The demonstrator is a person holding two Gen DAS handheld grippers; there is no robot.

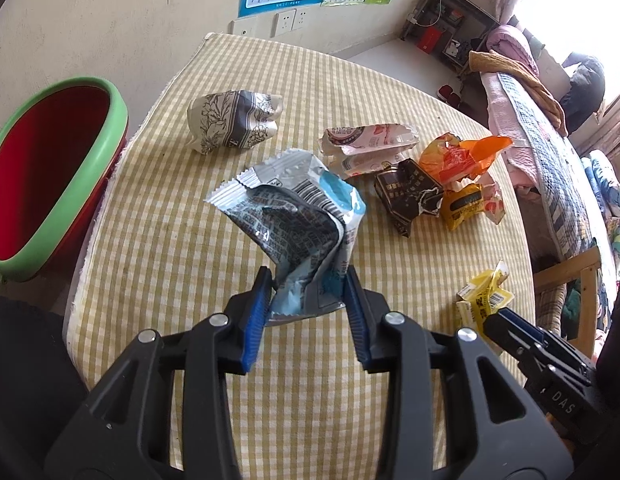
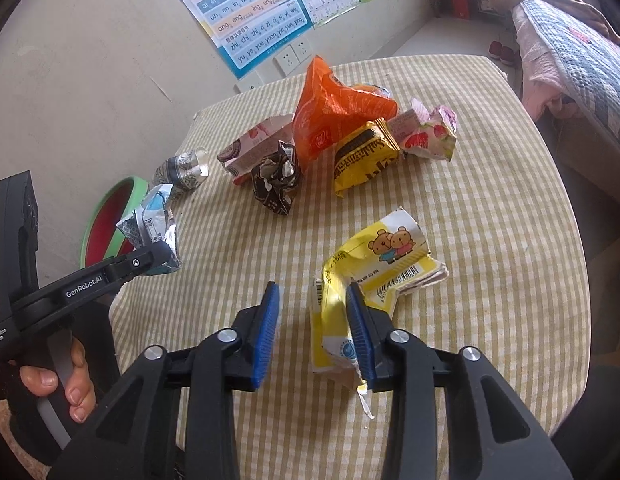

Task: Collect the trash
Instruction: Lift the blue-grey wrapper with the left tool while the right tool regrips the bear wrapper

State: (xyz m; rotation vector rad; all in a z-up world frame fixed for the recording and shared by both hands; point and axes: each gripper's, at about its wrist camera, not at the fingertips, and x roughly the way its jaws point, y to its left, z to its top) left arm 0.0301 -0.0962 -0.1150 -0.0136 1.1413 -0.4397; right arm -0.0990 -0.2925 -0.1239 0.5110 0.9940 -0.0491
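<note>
Yellow carton (image 2: pixel 374 276) partly behind right gripper (image 2: pixel 312 300) pad.

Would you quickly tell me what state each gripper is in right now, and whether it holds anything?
Left gripper: shut on the silver-blue wrapper, lifted off the table.
Right gripper: open; the yellow bear wrapper touches only its right-hand finger, not clamped.

Your right gripper (image 2: pixel 310 312) is black plastic with ribbed blue pads (image 2: pixel 265 336) on the inner faces of its fingers and round silver screws just behind them. Your left gripper (image 1: pixel 307 294) matches, and its side reads "GenRobot.AI" in white.
</note>
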